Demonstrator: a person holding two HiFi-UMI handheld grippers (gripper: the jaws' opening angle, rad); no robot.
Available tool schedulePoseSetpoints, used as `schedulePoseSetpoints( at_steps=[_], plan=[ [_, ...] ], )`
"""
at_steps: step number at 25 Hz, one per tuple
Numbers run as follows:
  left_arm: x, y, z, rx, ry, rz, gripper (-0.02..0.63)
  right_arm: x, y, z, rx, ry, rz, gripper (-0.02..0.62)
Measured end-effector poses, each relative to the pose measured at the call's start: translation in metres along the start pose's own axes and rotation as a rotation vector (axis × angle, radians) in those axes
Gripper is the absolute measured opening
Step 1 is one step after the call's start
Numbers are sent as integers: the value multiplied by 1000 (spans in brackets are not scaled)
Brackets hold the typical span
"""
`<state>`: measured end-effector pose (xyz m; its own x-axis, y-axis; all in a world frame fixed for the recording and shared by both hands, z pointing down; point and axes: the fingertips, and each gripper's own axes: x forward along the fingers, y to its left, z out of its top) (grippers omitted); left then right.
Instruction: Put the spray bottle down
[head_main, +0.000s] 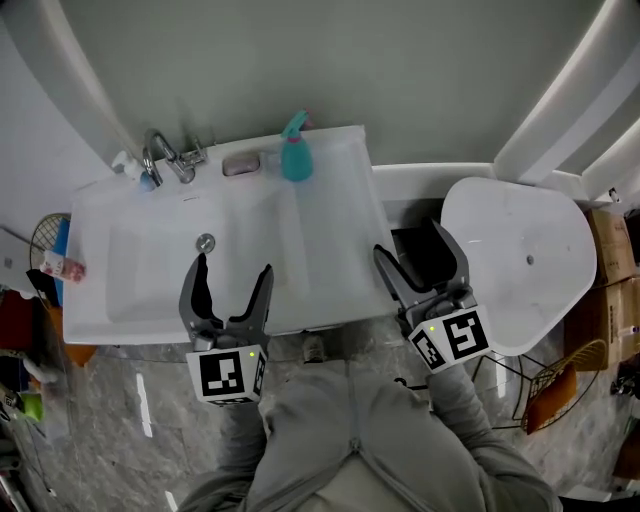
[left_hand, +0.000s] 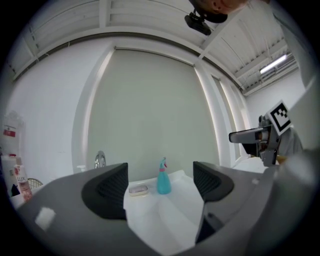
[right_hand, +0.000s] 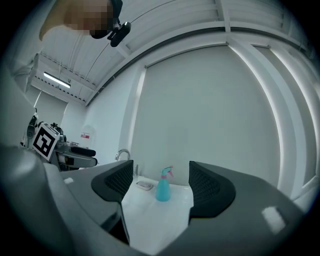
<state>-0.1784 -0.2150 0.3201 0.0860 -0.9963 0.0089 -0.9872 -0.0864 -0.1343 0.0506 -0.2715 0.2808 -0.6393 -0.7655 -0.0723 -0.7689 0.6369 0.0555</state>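
A teal spray bottle (head_main: 295, 155) with a pink collar stands upright on the back ledge of the white sink (head_main: 330, 240), beside a soap dish (head_main: 241, 165). It shows far off between the jaws in both gripper views, as the spray bottle (left_hand: 163, 180) and the spray bottle (right_hand: 163, 187). My left gripper (head_main: 235, 270) hangs open over the sink's front edge, empty. My right gripper (head_main: 417, 247) is open and empty at the sink's right front corner. Both are well short of the bottle.
A chrome faucet (head_main: 165, 155) stands at the sink's back left, with a drain (head_main: 204, 242) in the basin. A white toilet lid (head_main: 520, 255) lies right of the sink. Bottles (left_hand: 15, 175) sit on a wire rack (head_main: 45, 240) at the left.
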Motion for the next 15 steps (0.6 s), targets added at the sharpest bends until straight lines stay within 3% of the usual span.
schedulePoseSetpoints(
  at_steps=[15],
  plan=[
    [-12, -8, 10, 12, -22, 30, 434, -5, 6, 4, -30, -6, 22, 336]
  ],
)
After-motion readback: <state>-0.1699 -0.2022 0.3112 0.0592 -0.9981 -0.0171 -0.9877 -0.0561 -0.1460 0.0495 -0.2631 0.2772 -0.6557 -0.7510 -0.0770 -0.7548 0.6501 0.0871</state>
